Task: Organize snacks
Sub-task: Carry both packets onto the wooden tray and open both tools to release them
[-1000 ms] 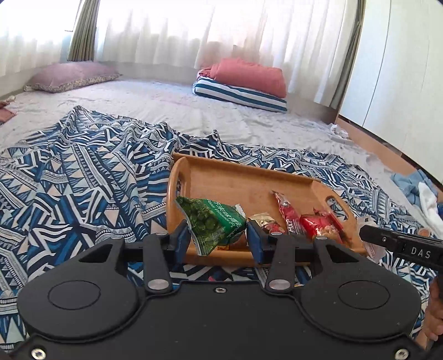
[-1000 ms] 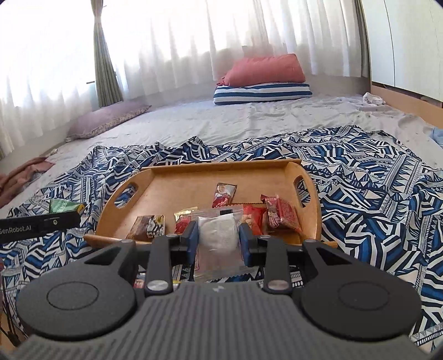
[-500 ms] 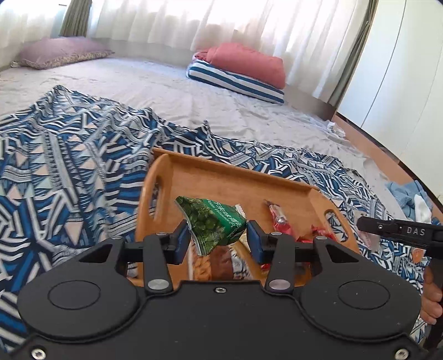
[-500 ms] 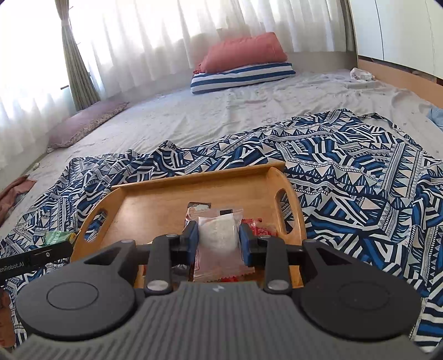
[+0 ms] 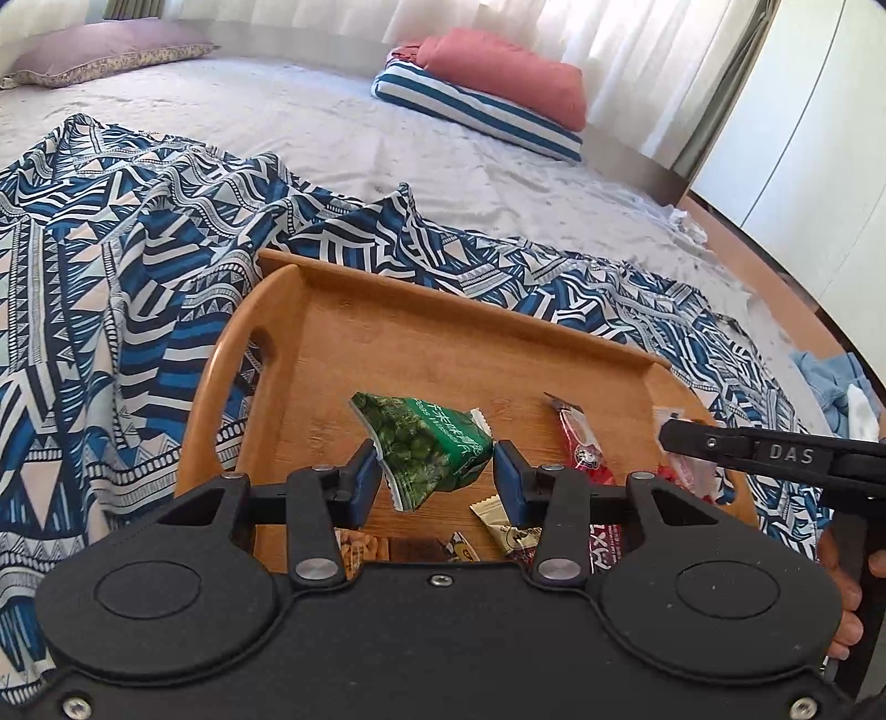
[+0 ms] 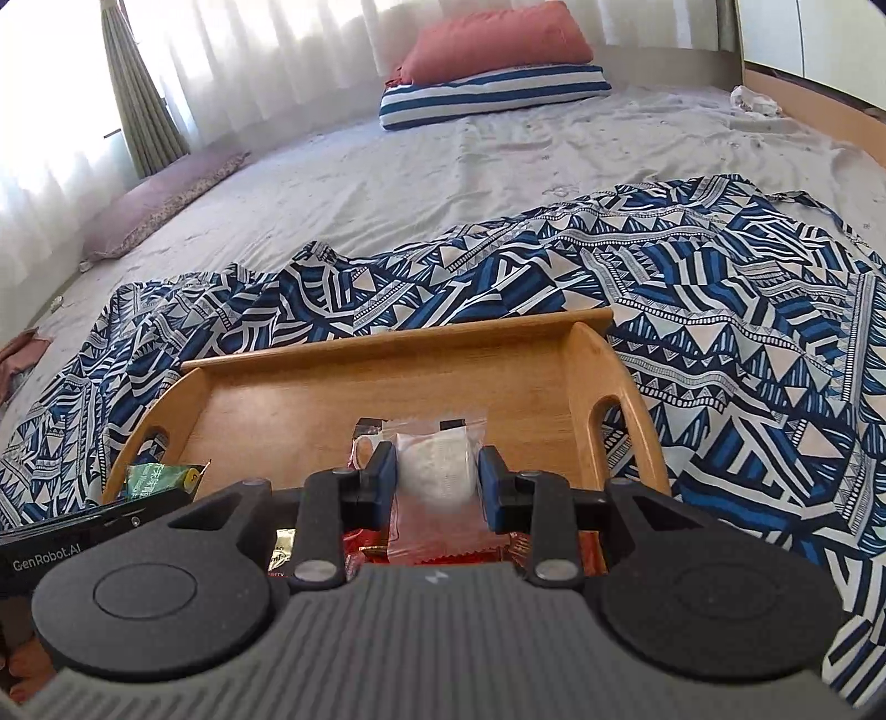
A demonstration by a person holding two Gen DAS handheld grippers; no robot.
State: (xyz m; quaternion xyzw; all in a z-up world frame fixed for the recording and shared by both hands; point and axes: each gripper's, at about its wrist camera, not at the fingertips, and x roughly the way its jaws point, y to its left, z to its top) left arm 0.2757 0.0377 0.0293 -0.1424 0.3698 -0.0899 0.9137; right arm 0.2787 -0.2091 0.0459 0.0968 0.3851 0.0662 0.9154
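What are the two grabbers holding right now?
Left gripper: shut on the green snack packet.
Right gripper: shut on the clear packet.

Bright daylight through curtains [image 6: 266, 50], blown-out glare; fisheye-bent edges.

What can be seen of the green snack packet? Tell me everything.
The green snack packet is a small crinkly foil-like pouch printed with round green pieces and pale lettering, with a white serrated seal at its end. It hangs tilted above the wooden tray, clear of the tray floor, pinched between the blue fingers of the left gripper. In the right wrist view only a green corner of it shows, beside the tray's left handle.
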